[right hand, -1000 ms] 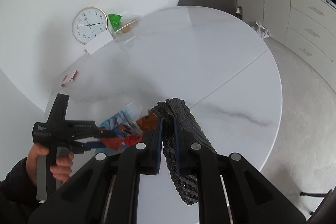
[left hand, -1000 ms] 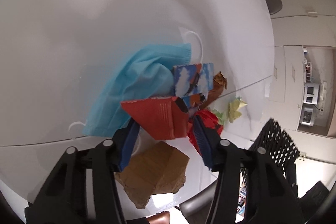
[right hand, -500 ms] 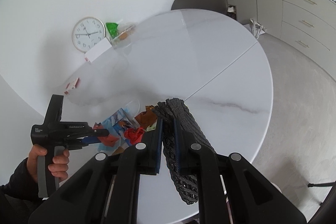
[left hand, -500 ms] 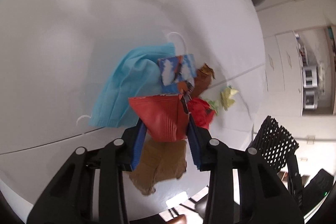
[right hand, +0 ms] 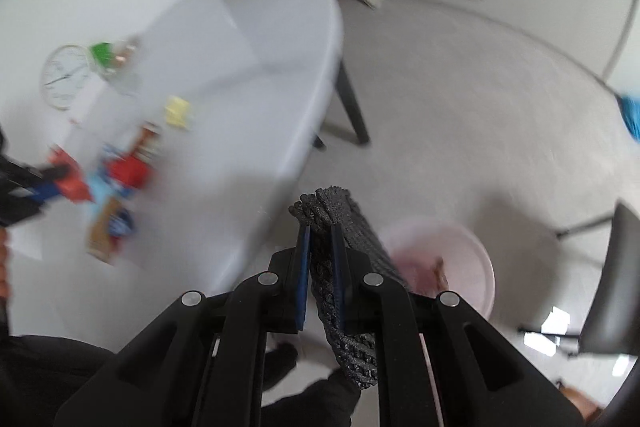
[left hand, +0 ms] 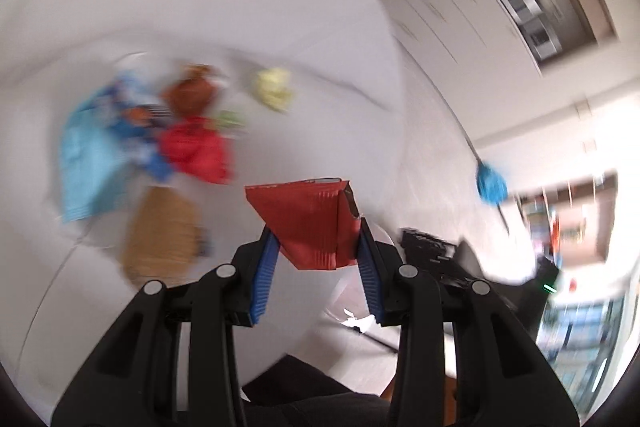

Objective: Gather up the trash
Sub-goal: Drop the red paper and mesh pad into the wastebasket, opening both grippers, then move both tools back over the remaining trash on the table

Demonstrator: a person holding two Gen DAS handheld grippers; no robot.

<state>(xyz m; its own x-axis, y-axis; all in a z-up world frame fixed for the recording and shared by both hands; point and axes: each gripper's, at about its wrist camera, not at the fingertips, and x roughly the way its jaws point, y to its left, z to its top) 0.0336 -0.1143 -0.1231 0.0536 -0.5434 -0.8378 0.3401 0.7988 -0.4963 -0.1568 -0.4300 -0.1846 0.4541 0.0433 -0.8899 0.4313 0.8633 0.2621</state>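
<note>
Between blue fingers (left hand: 267, 267), creased red wrapper (left hand: 310, 221)

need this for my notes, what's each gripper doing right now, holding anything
left gripper: closed on the red wrapper, lifted clear of the table.
right gripper: shut on the black mesh material.

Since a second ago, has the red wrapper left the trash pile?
Yes. The red wrapper, clamped in the left claw, was over the blue mask and cardboard; it now hangs off to the right of the pile, over bare table.
</note>
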